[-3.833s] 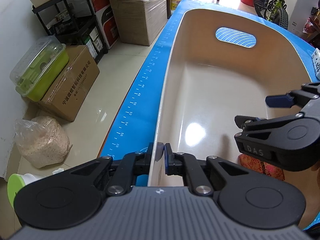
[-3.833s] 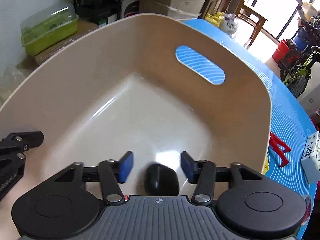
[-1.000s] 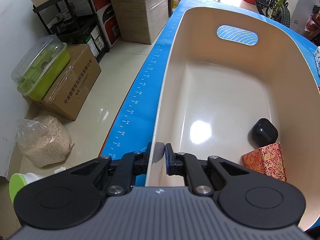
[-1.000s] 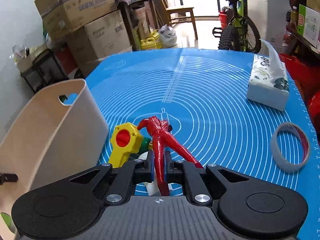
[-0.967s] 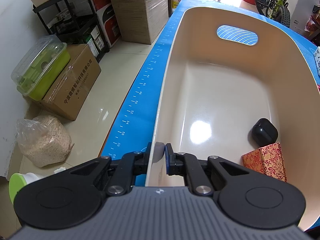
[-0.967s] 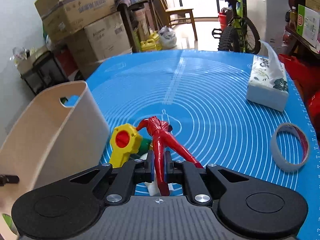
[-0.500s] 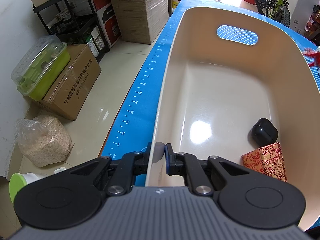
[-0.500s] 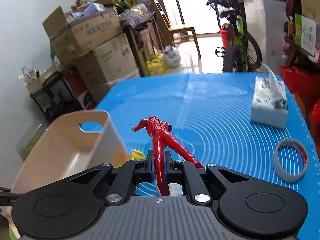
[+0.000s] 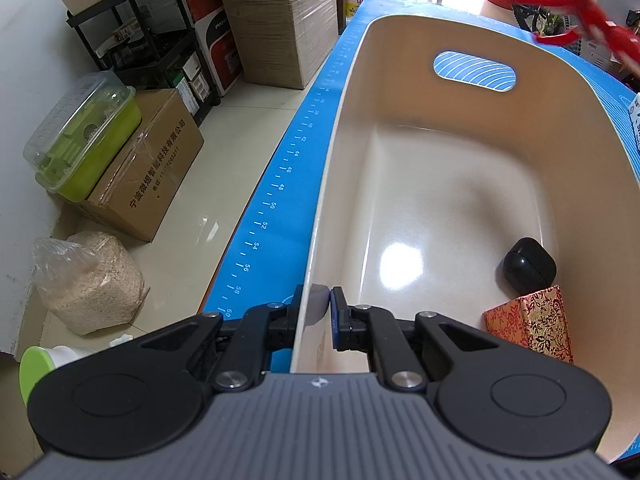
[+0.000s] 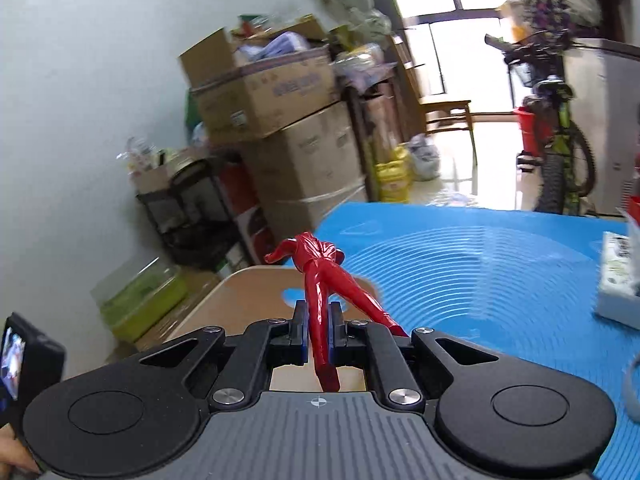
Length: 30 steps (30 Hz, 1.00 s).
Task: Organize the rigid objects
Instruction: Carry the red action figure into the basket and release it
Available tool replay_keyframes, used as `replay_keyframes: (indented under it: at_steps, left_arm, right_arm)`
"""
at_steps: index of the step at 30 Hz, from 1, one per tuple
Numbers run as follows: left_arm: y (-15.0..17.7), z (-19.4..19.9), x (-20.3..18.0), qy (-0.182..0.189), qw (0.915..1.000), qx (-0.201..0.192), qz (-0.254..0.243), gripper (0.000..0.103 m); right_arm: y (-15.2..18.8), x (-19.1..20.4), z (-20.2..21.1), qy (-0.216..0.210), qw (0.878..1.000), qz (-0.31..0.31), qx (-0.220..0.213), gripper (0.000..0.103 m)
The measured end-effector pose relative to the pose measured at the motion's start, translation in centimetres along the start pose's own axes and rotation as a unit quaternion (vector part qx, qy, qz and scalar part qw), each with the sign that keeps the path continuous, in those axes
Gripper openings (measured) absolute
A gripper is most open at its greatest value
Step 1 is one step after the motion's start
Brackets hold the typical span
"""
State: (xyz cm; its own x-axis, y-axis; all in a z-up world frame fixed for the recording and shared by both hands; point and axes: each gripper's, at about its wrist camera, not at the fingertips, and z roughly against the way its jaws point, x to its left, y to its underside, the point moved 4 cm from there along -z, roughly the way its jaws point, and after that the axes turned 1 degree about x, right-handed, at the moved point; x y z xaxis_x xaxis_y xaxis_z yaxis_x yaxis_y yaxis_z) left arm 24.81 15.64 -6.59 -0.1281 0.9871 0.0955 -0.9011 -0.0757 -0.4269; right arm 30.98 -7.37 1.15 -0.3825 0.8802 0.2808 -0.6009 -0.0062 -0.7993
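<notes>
Clamping the near rim of the beige tub (image 9: 320, 200) with our left tongs (image 9: 322, 312), one pad on each side of the wall, we are keeping it pinned on the blue mat (image 9: 276, 184) that covers the table. Inside the tub, at 4 o'clock in the left wrist view, a black case (image 9: 529, 266) is lying just beside a red patterned box (image 9: 530, 330); whether they touch we cannot tell. Our right tongs (image 10: 319, 332) are squeezing one leg of the red figurine (image 10: 318, 276), carrying it in the air, the tub's far end showing below it. From the left wrist it is appearing at 1 o'clock, above the tub's far corner. A tissue box (image 10: 618, 280) is sitting at 3 o'clock on the mat, and cardboard boxes (image 10: 280, 120) are crowding the floor beyond.
</notes>
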Motion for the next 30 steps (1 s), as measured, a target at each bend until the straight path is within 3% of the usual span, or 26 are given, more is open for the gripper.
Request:
replay_keyframes:
  at_steps: [9,18,22,24,26,27,30]
  left_arm:
    - [0.1,0.0,-0.1,0.0,1.0,-0.001,0.001,0.013]
    - [0.0,-0.1,-0.2,0.0,1.0,-0.001,0.0,0.013]
    - [0.0,-0.1,-0.2,-0.001,1.0,-0.001,-0.001,0.013]
    - [0.0,0.0,-0.2,0.0,1.0,-0.001,-0.001,0.013]
    - [0.0,-0.1,-0.2,-0.001,1.0,-0.001,-0.003,0.013]
    - [0.0,-0.1,-0.2,-0.001,1.0,-0.001,-0.003,0.013]
    - [0.0,-0.1,-0.3,-0.002,1.0,-0.002,-0.005,0.013]
  right_arm:
    - [3.8,4.7,-3.6,-0.011,0.996,0.049,0.073,0.02]
    - [6.6,6.1,-5.7,0.018,0.986,0.099,0.134,0.02]
    - [6.9,5.4,-5.6,0.017,0.985,0.086,0.148,0.021]
    - [6.7,4.9,-5.1,0.011,0.987,0.074,0.145,0.025]
    - [6.2,4.6,-4.4,0.004,0.988,0.067,0.138,0.048]
    - [5.9,4.5,-3.9,0.0,0.989,0.066,0.129,0.053]
    - [4.9,4.3,-2.5,0.001,0.992,0.07,0.106,0.058]
